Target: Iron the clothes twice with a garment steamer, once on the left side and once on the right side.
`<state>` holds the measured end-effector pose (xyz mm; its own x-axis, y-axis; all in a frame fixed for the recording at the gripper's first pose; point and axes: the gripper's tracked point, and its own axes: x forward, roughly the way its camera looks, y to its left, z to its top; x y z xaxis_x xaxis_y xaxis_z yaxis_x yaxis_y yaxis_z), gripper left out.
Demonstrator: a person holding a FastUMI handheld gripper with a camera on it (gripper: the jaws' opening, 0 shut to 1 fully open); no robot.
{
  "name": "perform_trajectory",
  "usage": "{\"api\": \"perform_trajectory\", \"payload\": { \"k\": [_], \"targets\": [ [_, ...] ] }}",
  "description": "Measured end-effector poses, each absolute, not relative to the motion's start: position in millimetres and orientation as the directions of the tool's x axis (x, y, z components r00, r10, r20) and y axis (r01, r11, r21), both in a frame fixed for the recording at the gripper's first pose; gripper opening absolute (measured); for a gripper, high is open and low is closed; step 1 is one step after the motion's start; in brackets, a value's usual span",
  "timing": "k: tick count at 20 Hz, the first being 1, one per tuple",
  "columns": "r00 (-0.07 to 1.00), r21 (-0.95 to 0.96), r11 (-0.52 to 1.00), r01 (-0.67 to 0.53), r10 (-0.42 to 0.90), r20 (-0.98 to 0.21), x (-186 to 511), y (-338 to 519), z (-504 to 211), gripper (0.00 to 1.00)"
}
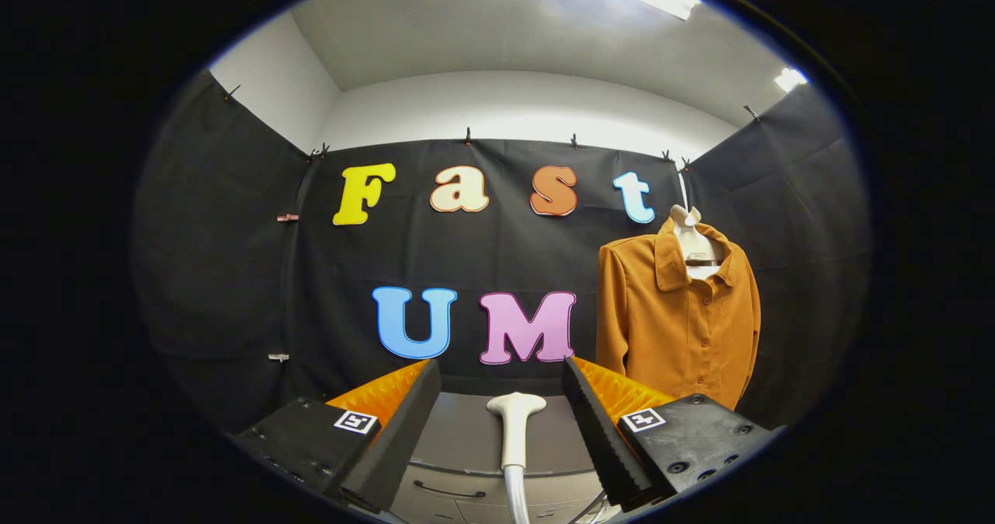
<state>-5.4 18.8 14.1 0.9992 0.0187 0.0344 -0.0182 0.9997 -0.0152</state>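
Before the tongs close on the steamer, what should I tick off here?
1. Tongs open: ok, fingers wide apart.
2. Steamer between the fingers: ok, handle centred.
3. Fingers touching the steamer: not ok, gaps on both sides.
4. Shirt hung and ready: ok, on a hanger, beyond the right finger.
5. Hose free: cannot tell, it runs out of sight.
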Motion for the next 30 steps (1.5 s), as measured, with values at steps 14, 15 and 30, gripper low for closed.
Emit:
{"api": "perform_trajectory", "payload": {
  "k": [14, 15, 30],
  "targets": [
    [0.996, -0.043, 0.995, 0.089, -0.089, 0.001, 1, 33, -8, 0.98],
    [0.995, -0.045, 0.995, 0.094, -0.094, -0.013, 4, 34, -12, 0.98],
    [0.960, -0.048, 0.998, 0.033, -0.045, -0.276, 113, 4, -116, 0.98]
  ]
}}
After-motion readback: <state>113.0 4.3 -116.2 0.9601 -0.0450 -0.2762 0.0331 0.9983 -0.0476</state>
